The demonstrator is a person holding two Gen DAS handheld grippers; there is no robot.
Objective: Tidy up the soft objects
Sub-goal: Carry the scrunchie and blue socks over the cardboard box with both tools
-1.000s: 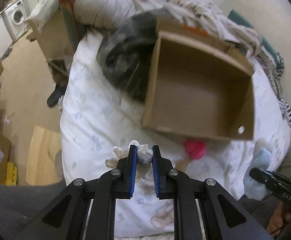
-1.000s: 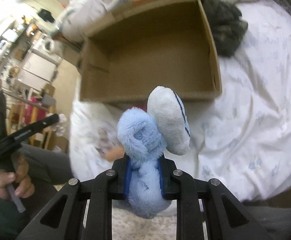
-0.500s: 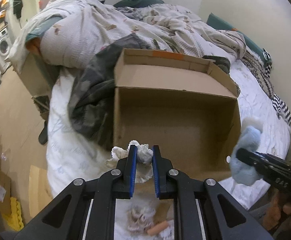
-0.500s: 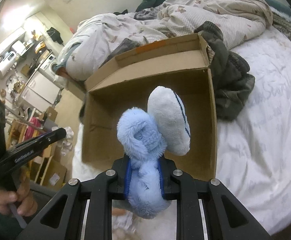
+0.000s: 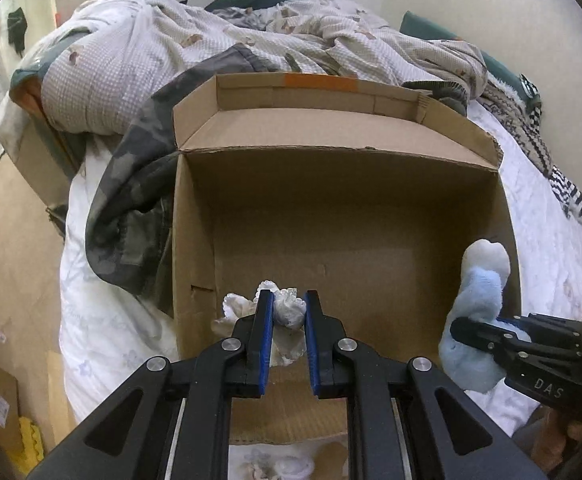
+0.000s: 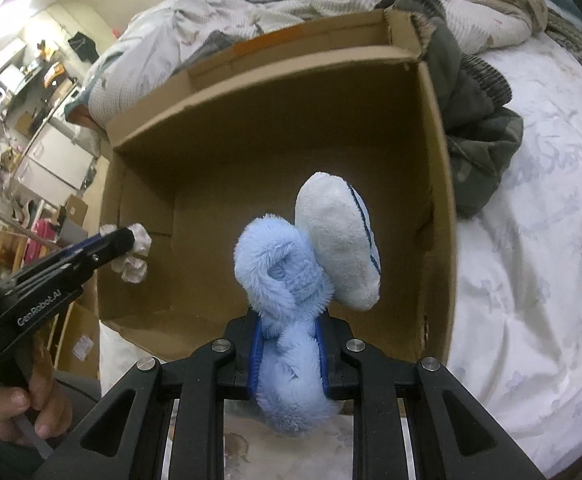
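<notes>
From the left wrist, the left gripper [image 5: 287, 314] is clamped on a white lacy cloth [image 5: 287, 312] above the near edge of the open cardboard box [image 5: 331, 216] on the bed [image 5: 103, 320]; the right gripper [image 5: 487, 334] pinches a blue plush toy [image 5: 477, 312] at the box's right wall. From the right wrist, its jaws squeeze the blue plush toy [image 6: 287, 280] over the box [image 6: 251, 152]; dark clothing [image 6: 479, 136] lies just beside the box.

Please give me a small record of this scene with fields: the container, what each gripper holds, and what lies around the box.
container: cardboard box, open, nothing visible inside, on the white bed sheet
left gripper: shut on a white lacy cloth, above the box's near edge
right gripper: shut on a fluffy blue slipper, over the box opening
beside the box: dark camouflage garment, rumpled quilt behind
</notes>
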